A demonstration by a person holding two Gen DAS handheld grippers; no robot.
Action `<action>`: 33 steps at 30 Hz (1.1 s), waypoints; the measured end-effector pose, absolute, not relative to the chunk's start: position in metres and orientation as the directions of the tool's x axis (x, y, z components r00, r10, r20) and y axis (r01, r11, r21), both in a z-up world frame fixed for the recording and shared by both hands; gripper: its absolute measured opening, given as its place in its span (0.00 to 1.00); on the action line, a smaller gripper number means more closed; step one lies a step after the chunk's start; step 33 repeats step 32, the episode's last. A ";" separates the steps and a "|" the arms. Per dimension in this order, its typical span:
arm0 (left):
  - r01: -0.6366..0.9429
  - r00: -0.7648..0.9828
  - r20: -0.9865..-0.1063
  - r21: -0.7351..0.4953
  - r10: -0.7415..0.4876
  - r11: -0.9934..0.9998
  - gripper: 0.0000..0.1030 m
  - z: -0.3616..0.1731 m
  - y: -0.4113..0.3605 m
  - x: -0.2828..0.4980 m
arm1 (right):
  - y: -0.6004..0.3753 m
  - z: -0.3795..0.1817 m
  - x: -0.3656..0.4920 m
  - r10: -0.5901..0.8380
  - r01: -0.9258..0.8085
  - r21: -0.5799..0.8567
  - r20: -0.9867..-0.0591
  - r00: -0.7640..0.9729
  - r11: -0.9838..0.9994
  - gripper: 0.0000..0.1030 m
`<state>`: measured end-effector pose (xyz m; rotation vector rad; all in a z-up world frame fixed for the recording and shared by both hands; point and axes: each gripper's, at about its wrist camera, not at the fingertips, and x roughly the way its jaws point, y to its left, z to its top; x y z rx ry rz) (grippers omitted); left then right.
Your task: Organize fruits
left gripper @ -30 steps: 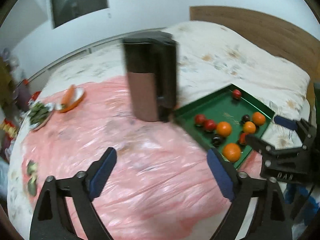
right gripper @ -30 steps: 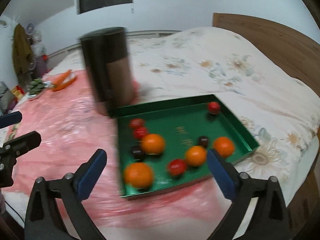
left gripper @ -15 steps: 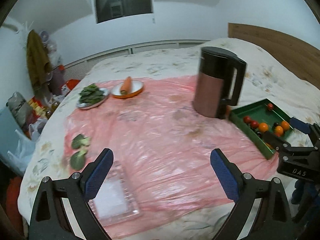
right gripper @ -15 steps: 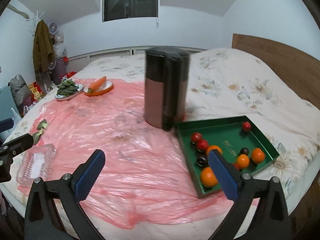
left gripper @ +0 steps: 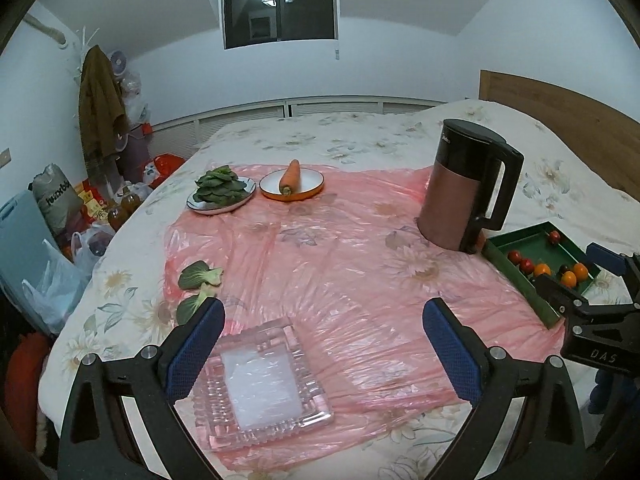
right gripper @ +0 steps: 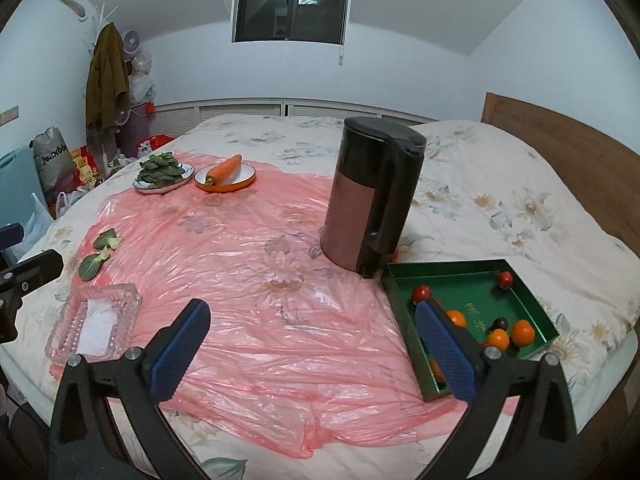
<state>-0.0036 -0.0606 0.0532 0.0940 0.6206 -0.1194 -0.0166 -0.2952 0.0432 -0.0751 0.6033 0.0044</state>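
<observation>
A green tray [right gripper: 444, 270] lies at the right of the pink plastic sheet, holding several small fruits: oranges [right gripper: 522, 332], red ones [right gripper: 421, 292] and a dark one [right gripper: 500, 323]. In the left wrist view the same tray [left gripper: 516, 280] sits far right with its oranges [left gripper: 542, 269]. My right gripper [right gripper: 312, 340] is open and empty, its right finger overlapping the tray's near corner. My left gripper [left gripper: 320, 344] is open and empty above a clear glass dish [left gripper: 260, 384], which also shows at the left in the right wrist view [right gripper: 94, 320]. Each gripper appears at the other view's edge.
A black and brown kettle [left gripper: 464, 192] [right gripper: 372, 196] stands just behind the tray. At the far end are a carrot on an orange plate [left gripper: 291, 178] and a plate of greens [left gripper: 220, 192]. Loose leaves [left gripper: 198, 276] lie at the sheet's left edge. Everything rests on a bed.
Both views pulled back and up from close over the tray and kettle to a wide view of the whole sheet. The glass dish came into view. Both grippers stayed open.
</observation>
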 end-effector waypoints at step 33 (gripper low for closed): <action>0.136 0.824 -0.557 0.021 -0.101 0.991 0.95 0.059 -0.042 -0.012 | -0.299 0.042 -0.028 -0.061 0.010 -0.092 -0.572 0.818 0.996 1.00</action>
